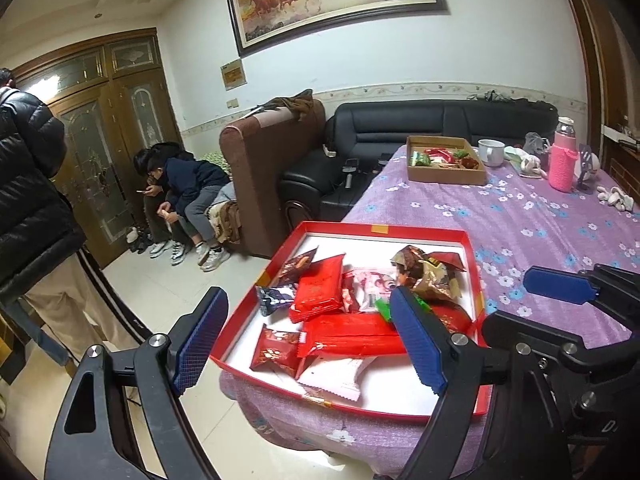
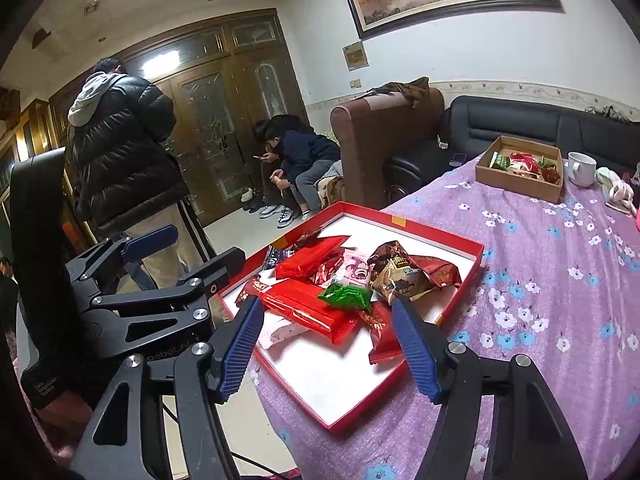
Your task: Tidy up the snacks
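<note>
Snacks piled in red tray point(image 2: 460, 245) at table point(image 2: 560, 320) edge.
Left gripper point(image 1: 308, 340) & right gripper point(image 2: 328, 348): both jaws spread, nothing between; 2nd cardboard box point(image 2: 516, 182) w/ snacks far side.

The snack packets point(image 2: 320, 280) in the red box point(image 2: 440, 236) carry print too small and blurred to read. No other lettering around that box is legible.

White walls with a framed horse painting point(image 1: 336, 0) high on the far side. Far left, carved wooden doors point(image 1: 108, 120); pale tiled floor point(image 1: 160, 280). Brown armchair point(image 1: 272, 168) beside black leather sofa point(image 1: 400, 132), lit from overhead.
</note>
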Demonstrator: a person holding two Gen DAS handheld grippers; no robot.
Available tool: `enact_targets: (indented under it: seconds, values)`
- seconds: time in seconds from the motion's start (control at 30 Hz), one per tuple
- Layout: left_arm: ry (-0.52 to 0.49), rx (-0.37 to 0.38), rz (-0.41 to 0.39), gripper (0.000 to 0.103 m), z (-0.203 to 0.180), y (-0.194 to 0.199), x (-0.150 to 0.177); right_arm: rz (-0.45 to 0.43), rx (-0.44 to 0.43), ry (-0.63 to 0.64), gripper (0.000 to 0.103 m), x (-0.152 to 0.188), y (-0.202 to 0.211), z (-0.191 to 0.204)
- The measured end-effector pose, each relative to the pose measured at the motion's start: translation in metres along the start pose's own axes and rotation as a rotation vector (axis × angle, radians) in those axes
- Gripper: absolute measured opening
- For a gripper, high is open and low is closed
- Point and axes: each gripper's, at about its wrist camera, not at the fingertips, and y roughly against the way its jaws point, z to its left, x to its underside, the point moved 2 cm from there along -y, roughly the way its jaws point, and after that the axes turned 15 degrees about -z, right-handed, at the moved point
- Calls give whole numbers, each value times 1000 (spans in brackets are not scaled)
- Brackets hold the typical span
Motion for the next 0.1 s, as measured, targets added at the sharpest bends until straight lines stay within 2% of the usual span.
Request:
enact_targets:
  seconds: [0.1]
  values:
    - [-12, -1, 5, 84, -4, -2, 1, -3, 4, -17, 68, 0, -1, -6]
